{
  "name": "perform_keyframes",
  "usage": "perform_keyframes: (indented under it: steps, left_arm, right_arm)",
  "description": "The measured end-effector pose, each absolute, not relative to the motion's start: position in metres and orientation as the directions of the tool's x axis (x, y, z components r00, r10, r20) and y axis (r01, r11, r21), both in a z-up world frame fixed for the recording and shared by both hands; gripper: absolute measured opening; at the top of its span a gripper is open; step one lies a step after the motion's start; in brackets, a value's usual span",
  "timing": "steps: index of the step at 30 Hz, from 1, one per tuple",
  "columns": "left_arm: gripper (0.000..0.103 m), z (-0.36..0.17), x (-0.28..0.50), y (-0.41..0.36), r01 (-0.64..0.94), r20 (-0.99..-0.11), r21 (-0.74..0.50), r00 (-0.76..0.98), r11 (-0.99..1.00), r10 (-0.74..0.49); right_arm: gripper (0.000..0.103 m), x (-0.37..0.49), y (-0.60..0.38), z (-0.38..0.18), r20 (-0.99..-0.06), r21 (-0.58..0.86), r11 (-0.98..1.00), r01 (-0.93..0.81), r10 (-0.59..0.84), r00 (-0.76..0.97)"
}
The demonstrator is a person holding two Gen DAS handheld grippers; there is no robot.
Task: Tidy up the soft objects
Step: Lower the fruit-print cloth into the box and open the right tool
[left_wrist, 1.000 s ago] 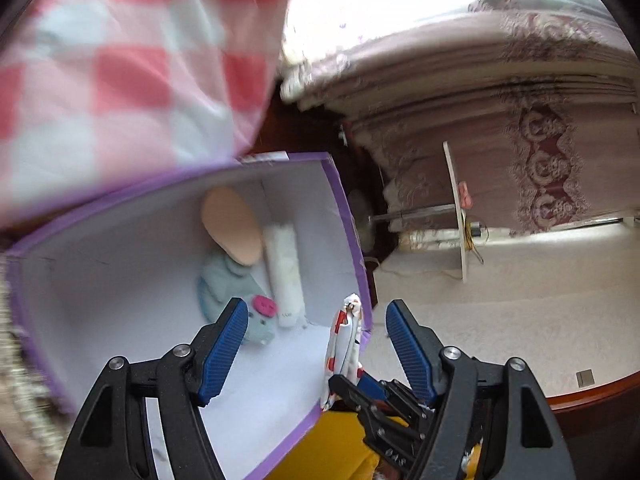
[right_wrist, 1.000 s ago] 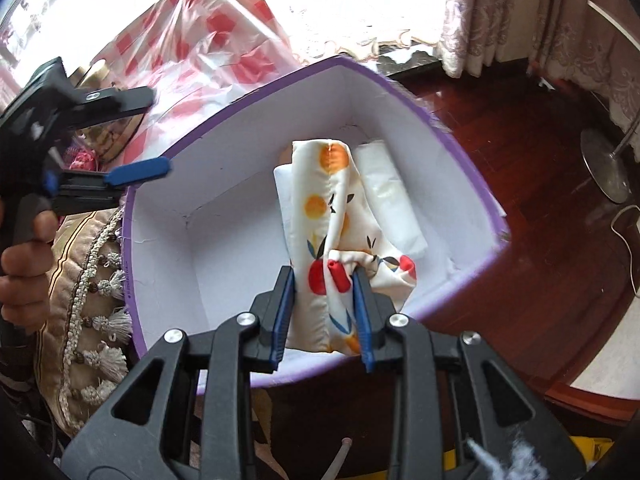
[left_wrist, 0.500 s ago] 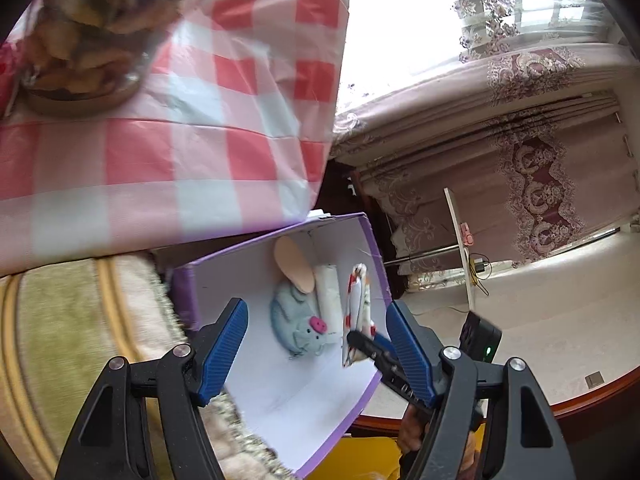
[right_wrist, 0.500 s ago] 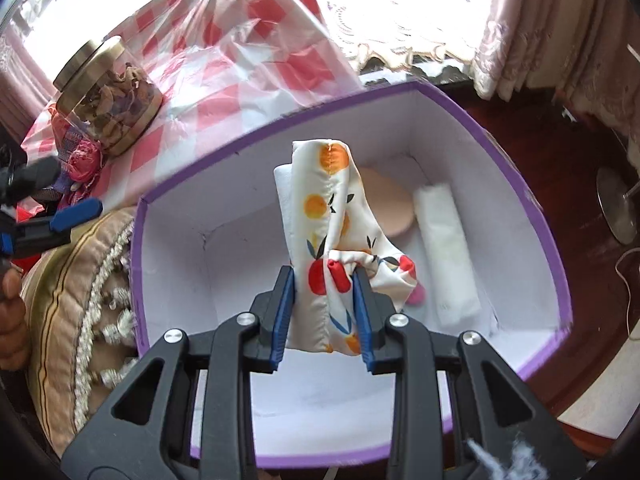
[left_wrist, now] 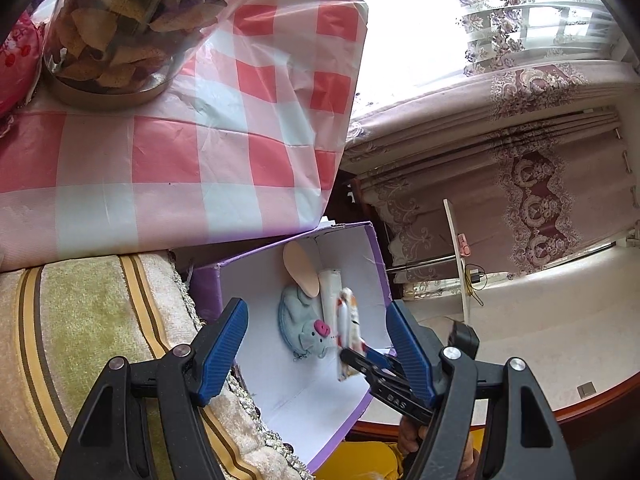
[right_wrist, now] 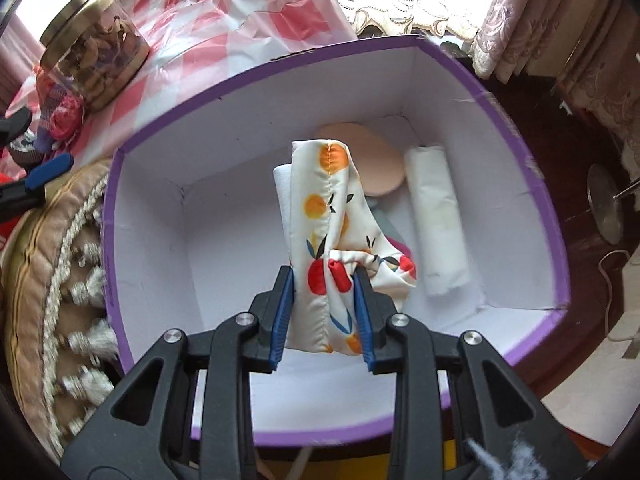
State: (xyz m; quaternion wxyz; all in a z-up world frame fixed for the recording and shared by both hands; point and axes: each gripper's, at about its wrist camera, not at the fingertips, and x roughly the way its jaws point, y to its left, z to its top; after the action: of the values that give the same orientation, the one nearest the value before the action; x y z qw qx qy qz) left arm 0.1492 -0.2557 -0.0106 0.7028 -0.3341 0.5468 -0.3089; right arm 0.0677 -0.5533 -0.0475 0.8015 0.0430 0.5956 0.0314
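Note:
My right gripper (right_wrist: 323,312) is shut on a folded white cloth with orange and red fruit print (right_wrist: 326,220) and holds it above the inside of a purple box with white walls (right_wrist: 240,92). On the box floor lie a peach oval pad (right_wrist: 376,160), a rolled white cloth (right_wrist: 436,220) and a grey-blue plush mouse (left_wrist: 304,320), mostly hidden in the right wrist view. My left gripper (left_wrist: 316,340) is open and empty, back from the box over a cushion. In the left wrist view the fruit-print cloth (left_wrist: 347,328) hangs in the right gripper (left_wrist: 360,360) over the box (left_wrist: 376,256).
A red and white checked tablecloth (left_wrist: 160,152) covers a table behind the box, with a glass jar of snacks (left_wrist: 120,24) on it. A fringed beige cushion (left_wrist: 80,340) lies left of the box. Dark wood floor, curtains and a fan stand (right_wrist: 604,204) are to the right.
My left gripper has pulled back from the box, which now looks smaller, and the jar has come into view. My right gripper has carried the cloth further over the box's middle.

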Motion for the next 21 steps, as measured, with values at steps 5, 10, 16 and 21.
perform_keyframes:
  steps: [5, 10, 16, 21]
  left_arm:
    - [0.072, -0.012, 0.148, -0.259, 0.078, -0.566, -0.804, 0.208, 0.59, -0.798]
    - [0.072, -0.012, 0.148, -0.258, 0.074, -0.563, -0.806, 0.213, 0.587, -0.799]
    - [0.072, -0.011, 0.148, -0.254, 0.06, -0.55, -0.817, 0.216, 0.573, -0.807]
    - [0.072, -0.009, 0.146, -0.249, 0.059, -0.541, -0.823, 0.219, 0.565, -0.812]
  right_arm:
    - [0.034, 0.062, -0.55, -0.035, -0.963, -0.082, 0.97, -0.228, -0.019, 0.268]
    - [0.046, 0.044, -0.516, -0.043, -0.984, -0.138, 0.752, -0.645, -0.031, 0.174]
    - [0.079, 0.04, -0.523, -0.043, -0.989, -0.139, 0.723, -0.676, -0.068, 0.131]
    - [0.081, 0.048, -0.542, -0.025, -0.984, -0.098, 0.877, -0.47, -0.016, 0.175]
